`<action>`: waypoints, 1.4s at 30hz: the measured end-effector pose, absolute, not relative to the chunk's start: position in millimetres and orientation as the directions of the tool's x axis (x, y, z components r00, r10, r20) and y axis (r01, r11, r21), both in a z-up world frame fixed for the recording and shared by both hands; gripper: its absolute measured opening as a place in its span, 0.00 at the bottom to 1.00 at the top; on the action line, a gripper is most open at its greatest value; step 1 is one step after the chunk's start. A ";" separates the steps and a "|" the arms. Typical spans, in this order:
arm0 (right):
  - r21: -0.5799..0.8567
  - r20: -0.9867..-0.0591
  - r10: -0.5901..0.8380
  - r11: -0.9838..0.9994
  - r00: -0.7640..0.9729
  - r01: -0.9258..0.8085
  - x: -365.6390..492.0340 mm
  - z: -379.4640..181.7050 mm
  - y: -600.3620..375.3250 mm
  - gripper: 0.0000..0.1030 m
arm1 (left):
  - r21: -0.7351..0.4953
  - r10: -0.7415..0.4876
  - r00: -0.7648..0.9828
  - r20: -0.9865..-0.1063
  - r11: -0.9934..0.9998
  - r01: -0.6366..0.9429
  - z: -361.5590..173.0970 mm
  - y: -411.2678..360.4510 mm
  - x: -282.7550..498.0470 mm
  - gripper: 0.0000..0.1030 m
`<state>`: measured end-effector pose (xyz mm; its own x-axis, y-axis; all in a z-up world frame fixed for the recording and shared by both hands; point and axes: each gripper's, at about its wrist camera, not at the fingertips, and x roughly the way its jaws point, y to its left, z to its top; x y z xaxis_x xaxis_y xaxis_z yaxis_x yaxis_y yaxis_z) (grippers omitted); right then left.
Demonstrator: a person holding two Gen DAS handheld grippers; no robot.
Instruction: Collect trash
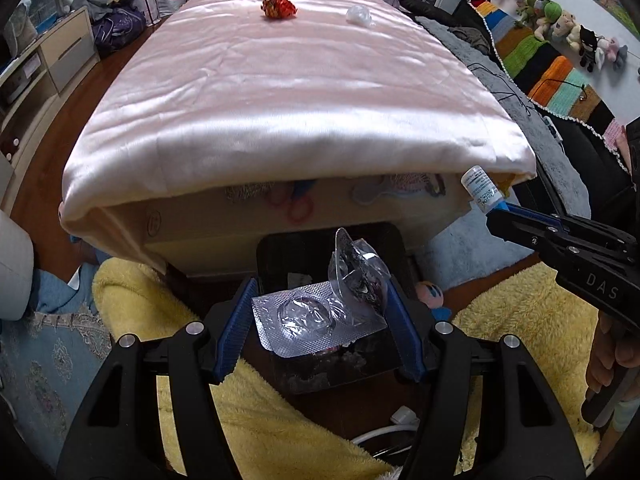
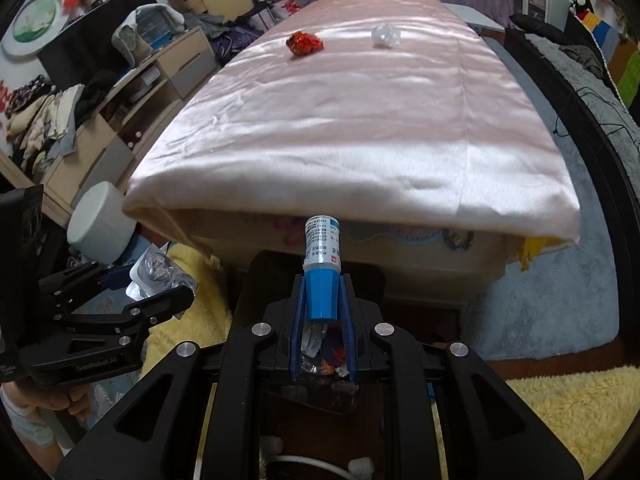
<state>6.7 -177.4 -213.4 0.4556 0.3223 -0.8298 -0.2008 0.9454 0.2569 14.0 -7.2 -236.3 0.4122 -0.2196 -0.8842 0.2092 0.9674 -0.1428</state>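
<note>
The left gripper (image 1: 320, 320) has its blue-padded jaws set moderately apart with a crumpled silver foil blister pack (image 1: 320, 316) lodged between them; the foil meets the right pad, while contact at the left pad cannot be confirmed. The right gripper (image 2: 322, 300) has its jaws closed narrowly on the blue cap of a small white labelled medicine bottle (image 2: 322, 248), which points forward and upward. Both tools hang above a black open-topped bin (image 1: 280, 256) standing on the floor against the foot of a long table draped in shiny pink satin cloth (image 1: 280, 92); scraps of mixed rubbish show inside the bin beneath the right tool. Two items lie on the cloth at its far end, well apart from both grippers: one crumpled red foil wrapper (image 1: 279, 6) and one crumpled clear plastic wad (image 1: 359, 15), near each other but not touching. Yellow fluffy blankets (image 1: 132, 300) flank the bin on both sides. A white cylindrical container (image 2: 100, 224) stands left of the table corner. One white cable (image 2: 304, 464) runs across the floor below the tools. Count: two held items, two lying items, one bin.
</note>
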 end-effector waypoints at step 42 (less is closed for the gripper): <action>0.183 -0.825 0.190 0.981 0.532 -0.065 32.2 -202.5 -199.6 0.96 | -0.086 -0.149 0.425 -0.893 0.983 0.163 -235.5 16.1 40.7 0.92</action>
